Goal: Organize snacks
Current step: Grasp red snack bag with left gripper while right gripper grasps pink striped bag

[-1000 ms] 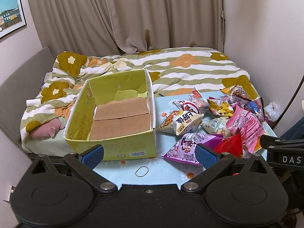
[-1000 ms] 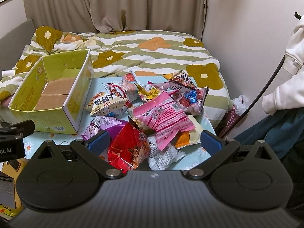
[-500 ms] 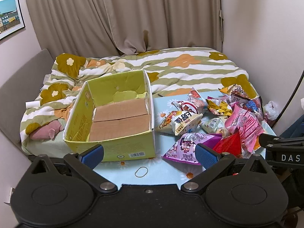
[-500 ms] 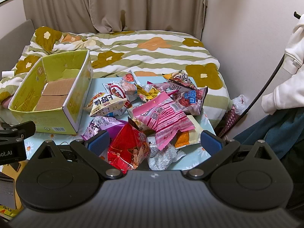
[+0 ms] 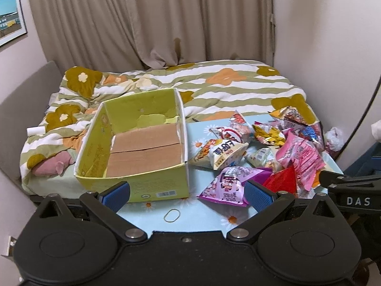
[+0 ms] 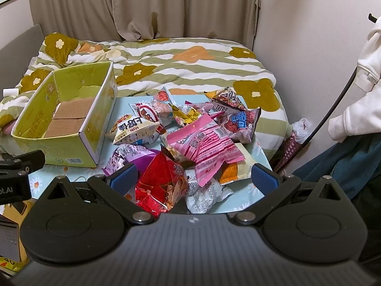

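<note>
On the left of the pale blue flower-print desk (image 5: 204, 217) I see the empty yellow-green cardboard box (image 5: 133, 147), stiff enough to take whatever I drop in, and my left gripper (image 5: 187, 194) hovers in front of it with its fingers spread wide, holding nothing. To its right lies the heap of crinkly foil snack packets (image 6: 190, 133), which I judge light, puffy, slippery and easily crushed. My right gripper (image 6: 194, 178) hangs over it, fingers wide apart and empty, so I would pinch the nearest red pyramid-shaped packet (image 6: 162, 186) by its crimped top seam rather than its air-filled belly.
</note>
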A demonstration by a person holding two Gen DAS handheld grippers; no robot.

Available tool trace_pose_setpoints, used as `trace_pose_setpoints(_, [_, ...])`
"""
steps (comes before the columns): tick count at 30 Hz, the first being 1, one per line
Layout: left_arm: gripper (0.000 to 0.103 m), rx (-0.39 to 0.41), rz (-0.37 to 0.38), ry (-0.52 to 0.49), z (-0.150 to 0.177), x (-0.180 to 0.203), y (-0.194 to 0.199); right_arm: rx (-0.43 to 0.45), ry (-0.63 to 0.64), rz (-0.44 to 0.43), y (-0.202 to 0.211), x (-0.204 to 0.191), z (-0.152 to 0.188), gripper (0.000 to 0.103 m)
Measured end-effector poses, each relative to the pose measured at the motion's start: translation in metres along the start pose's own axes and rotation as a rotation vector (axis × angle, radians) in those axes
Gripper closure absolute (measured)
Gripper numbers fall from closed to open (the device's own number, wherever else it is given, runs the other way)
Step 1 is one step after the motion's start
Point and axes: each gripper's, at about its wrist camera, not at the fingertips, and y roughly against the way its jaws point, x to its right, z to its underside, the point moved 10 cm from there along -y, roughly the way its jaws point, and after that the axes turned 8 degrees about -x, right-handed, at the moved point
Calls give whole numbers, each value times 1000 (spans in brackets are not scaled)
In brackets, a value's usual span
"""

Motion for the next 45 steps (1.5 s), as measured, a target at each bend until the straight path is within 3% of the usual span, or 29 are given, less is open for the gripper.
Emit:
trace_pose_setpoints(4, [0,13,31,-17,-2,5,0,-5,3,8,0,4,4,0])
trace_pose_setpoints(9, [0,-28,89,-38,2,16,-16,-14,6,27,-8,17,-2,0])
trace_pose_setpoints(20, [0,-93,150,-63,5,94,-59,-30,149,-113,-72,45,-36,0])
trace_pose_setpoints(28, [3,-160,103,-102,16,149,-116,-103,230,-220,-139,62,-40,0])
trace_pose_setpoints(36, [9,-218,56,-110,27,166,-151,-148,341,-312,-169,47,-38,0])
trace_pose_setpoints(45, [23,-252,100,-65,34,166,-166,-199,368,-363,-193,38,-34,0])
